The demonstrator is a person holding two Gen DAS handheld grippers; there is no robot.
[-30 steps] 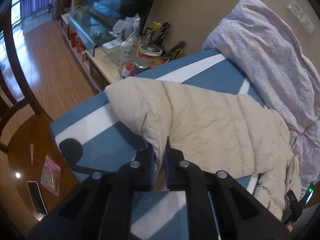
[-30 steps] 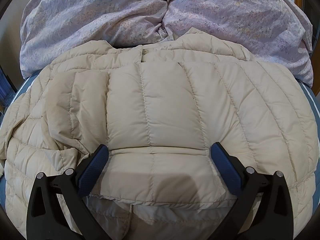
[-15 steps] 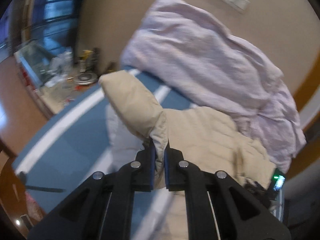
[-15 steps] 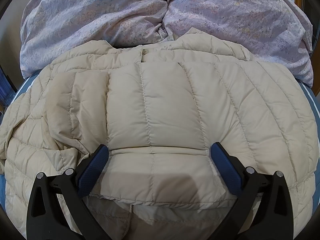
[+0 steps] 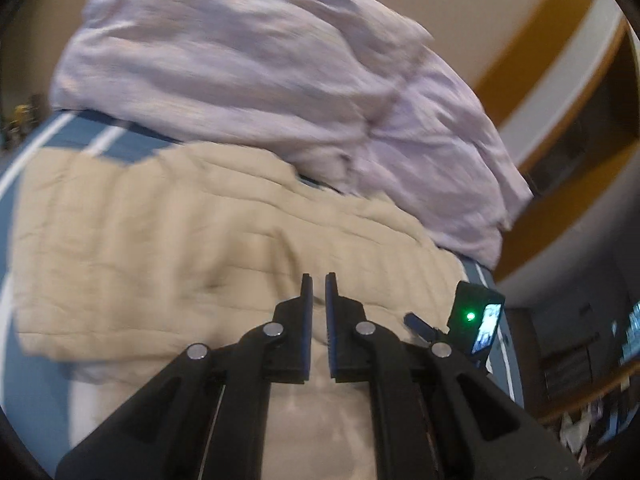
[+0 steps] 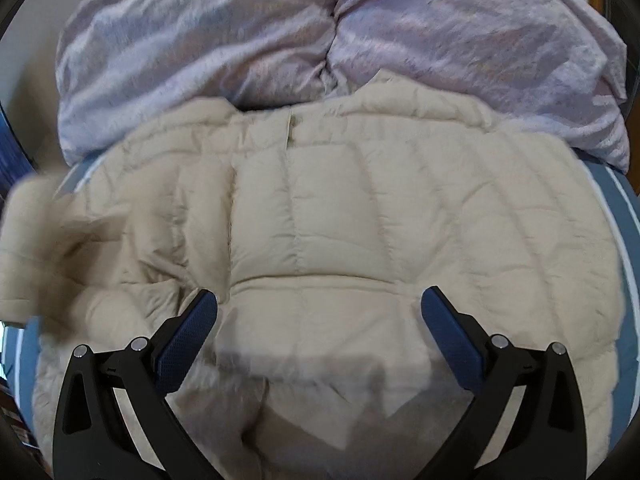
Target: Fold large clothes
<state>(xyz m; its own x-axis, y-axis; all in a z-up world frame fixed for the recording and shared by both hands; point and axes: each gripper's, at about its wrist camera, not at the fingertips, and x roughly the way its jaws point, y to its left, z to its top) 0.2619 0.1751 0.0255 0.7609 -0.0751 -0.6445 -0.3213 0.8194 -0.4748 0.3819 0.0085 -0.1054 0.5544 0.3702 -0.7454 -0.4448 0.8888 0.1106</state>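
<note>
A cream quilted puffer jacket (image 6: 328,216) lies spread on the blue, white-striped bed (image 6: 628,248), collar toward the far side. My left gripper (image 5: 318,280) hovers over the jacket's body, jaws shut on a thin fold of its sleeve, with pale fabric trailing beneath the fingers. In the right wrist view that sleeve (image 6: 28,240) shows lifted and blurred at the left edge. My right gripper (image 6: 320,304) stands wide open just above the jacket's near hem, nothing between its blue pads (image 6: 188,336).
A crumpled lilac duvet (image 6: 340,40) is heaped along the far side of the bed against the wall. The right gripper's body with a green light (image 5: 474,316) sits right of the left fingers. Dark furniture (image 5: 580,360) stands beyond the bed at right.
The left gripper swung the sleeve up from the bed's left side and across over the jacket's body, rolling as it went. The right gripper rose slightly and stayed open.
</note>
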